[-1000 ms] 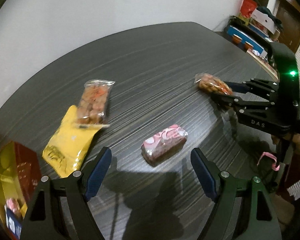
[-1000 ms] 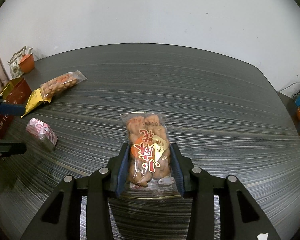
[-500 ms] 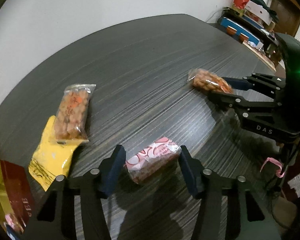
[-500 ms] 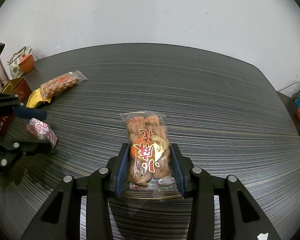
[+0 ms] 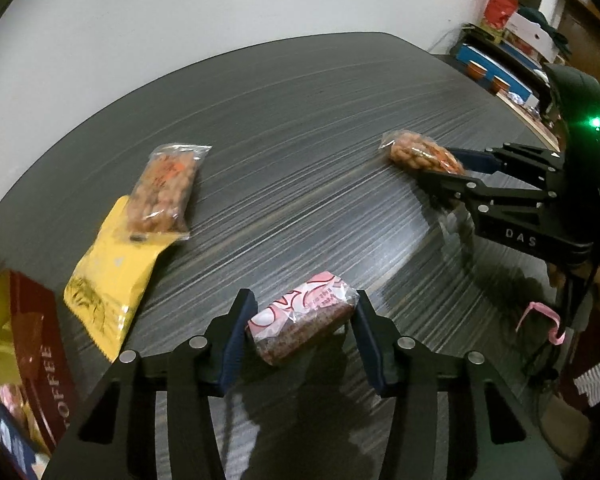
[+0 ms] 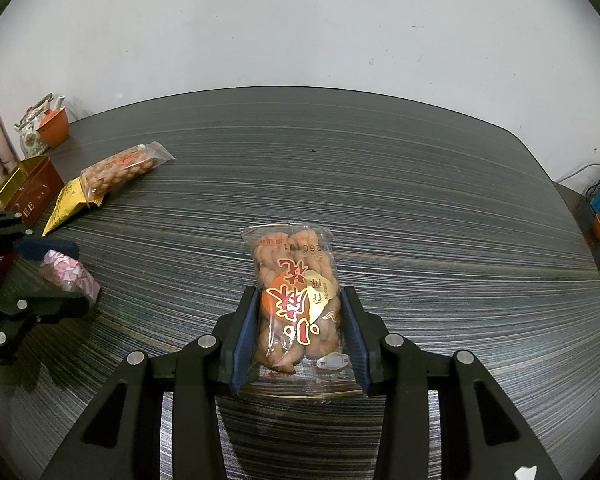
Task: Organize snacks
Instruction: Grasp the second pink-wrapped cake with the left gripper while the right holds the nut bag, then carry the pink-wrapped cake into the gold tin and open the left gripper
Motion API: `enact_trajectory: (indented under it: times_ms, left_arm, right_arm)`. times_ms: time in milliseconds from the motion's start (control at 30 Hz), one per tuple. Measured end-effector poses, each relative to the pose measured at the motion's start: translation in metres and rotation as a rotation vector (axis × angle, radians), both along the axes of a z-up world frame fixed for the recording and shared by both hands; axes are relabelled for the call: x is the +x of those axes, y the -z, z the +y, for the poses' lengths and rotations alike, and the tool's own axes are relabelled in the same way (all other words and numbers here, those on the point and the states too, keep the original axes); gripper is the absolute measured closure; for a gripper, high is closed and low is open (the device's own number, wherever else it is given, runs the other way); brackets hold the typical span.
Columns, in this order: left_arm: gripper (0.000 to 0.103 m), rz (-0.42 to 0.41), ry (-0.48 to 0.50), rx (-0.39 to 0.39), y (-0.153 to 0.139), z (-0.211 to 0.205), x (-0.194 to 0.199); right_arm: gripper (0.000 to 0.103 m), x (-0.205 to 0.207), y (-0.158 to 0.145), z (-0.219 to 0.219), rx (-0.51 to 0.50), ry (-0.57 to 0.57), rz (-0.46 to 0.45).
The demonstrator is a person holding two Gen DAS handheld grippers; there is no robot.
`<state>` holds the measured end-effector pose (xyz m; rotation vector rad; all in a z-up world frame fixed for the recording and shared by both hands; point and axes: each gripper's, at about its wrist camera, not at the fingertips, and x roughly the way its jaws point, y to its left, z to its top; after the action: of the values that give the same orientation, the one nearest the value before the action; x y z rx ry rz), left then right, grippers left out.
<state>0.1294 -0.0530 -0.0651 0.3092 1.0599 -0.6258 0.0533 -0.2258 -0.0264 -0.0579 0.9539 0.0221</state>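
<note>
A pink-and-white wrapped snack [image 5: 300,318] lies on the dark table [image 5: 300,120], and my left gripper [image 5: 303,300] is shut on it, a blue pad against each end. The same snack [image 6: 72,276] and the left gripper [image 6: 48,268] show at the left edge of the right wrist view. My right gripper [image 6: 300,296] is shut on a clear packet of fried dough twists [image 6: 292,276] that rests on the table [image 6: 380,180]. In the left wrist view the right gripper [image 5: 460,168] holds that packet [image 5: 416,152] at the right.
A clear packet of peanuts [image 5: 164,188] lies partly over a yellow packet [image 5: 108,272] at the left. A red and gold toffee box [image 5: 32,340] stands at the table's left edge. A teapot [image 6: 32,136] and an orange cup [image 6: 54,130] sit at the far left corner.
My left gripper moved forward around the pink snack and its jaws closed from wide apart onto the snack's ends. The right gripper and its packet kept still.
</note>
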Motion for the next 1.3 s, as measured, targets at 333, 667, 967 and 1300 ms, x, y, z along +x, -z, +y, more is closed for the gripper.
enact_trajectory:
  times_ms: [333,667,967,1300]
  left_arm:
    - [0.053,-0.004,-0.121,-0.023,-0.012,0.025,-0.011]
    - [0.054,-0.039,-0.223,-0.019,-0.035,0.036,-0.022]
    - [0.054,-0.089,-0.386,-0.048,-0.070,0.082,-0.020]
    - [0.054,-0.106,-0.572,-0.018,-0.076,0.160,-0.013]
  right_arm:
    - [0.065,0.000,0.000,0.000,0.000,0.001,-0.001]
    - [0.065,0.000,0.000,0.000,0.000,0.002,-0.001]
    - [0.065,-0.001,0.001,0.001,0.000,0.002,-0.001]
    - [0.065,0.000,0.001,0.001,0.000,0.003,-0.002]
